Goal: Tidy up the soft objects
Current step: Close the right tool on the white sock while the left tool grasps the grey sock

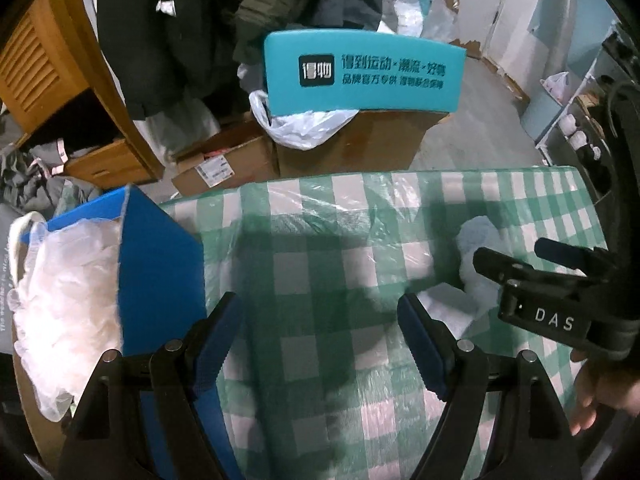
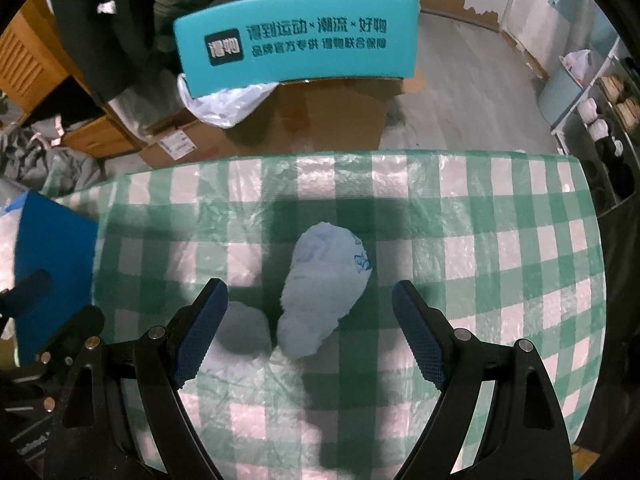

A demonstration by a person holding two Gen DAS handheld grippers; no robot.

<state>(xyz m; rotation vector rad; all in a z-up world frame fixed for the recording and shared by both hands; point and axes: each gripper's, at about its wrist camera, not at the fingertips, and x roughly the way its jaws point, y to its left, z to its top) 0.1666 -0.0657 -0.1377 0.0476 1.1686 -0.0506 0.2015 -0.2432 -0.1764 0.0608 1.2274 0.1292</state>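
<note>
My right gripper point(image 2: 310, 322) stood wide open and empty over the pale blue soft bundle point(image 2: 324, 284) on the checked tablecloth point(image 2: 500, 240); a second, whiter piece point(image 2: 240, 328), perhaps its twin, lay just left of that bundle. My left gripper point(image 1: 320, 336), equally agape, held nothing. Closing carelessly risked pinching the plastic-covered cloth instead.

Blue box point(image 1: 160, 264) blocks left; checked table point(image 2: 500, 220) bare rightward
</note>
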